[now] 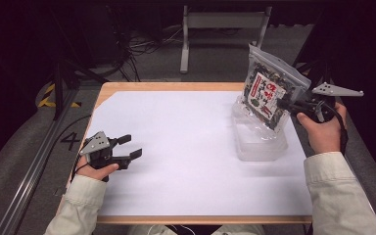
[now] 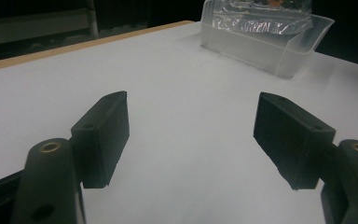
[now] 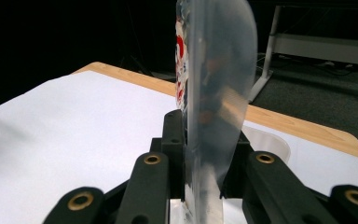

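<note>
The right tongs (image 1: 285,104) are clamped on the edge of a clear snack bag (image 1: 268,91) with a red-and-white label, holding it upright and tilted in the air just above a clear plastic container (image 1: 260,142) that sits at the right side of the white tabletop (image 1: 186,147). In the right gripper view the bag (image 3: 214,93) stands edge-on between the closed jaws. The left tongs (image 1: 127,148) rest near the tabletop's left edge, jaws spread wide and holding nothing, well apart from the container (image 2: 270,42).
</note>
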The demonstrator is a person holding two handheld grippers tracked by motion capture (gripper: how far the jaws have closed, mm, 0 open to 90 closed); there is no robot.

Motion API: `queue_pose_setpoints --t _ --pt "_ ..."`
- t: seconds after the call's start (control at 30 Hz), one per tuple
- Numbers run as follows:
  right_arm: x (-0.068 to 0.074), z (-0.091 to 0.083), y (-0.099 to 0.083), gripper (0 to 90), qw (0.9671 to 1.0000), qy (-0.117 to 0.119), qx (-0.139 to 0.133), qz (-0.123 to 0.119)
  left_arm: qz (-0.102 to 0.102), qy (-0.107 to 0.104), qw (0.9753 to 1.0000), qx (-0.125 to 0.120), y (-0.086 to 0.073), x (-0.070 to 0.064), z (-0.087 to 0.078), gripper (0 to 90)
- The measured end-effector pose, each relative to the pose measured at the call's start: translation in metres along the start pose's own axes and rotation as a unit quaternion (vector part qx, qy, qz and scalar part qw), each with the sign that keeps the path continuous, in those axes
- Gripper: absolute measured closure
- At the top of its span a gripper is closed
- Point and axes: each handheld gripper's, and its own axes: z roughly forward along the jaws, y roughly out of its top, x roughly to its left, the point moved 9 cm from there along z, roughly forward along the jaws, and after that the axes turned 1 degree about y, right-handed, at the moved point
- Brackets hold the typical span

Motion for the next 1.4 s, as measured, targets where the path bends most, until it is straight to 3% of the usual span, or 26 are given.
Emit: queue_pose_setpoints --t 0.53,0.9,1.4 --pt "-0.009 0.001 -0.018 76.9 0.9998 -0.011 0.016 0.001 -0.007 0.002 1.0 0.001 0.0 0.001 0.0 27.0" --pt "-0.007 0.008 -0.03 76.9 0.9993 -0.015 0.03 -0.015 -0.008 0.002 1.0 0.001 0.0 0.001 -0.001 26.9" --pt "-0.007 0.018 -0.05 76.8 0.999 -0.011 0.041 -0.012 -0.014 0.006 0.9999 0.006 -0.002 0.005 -0.001 22.4"
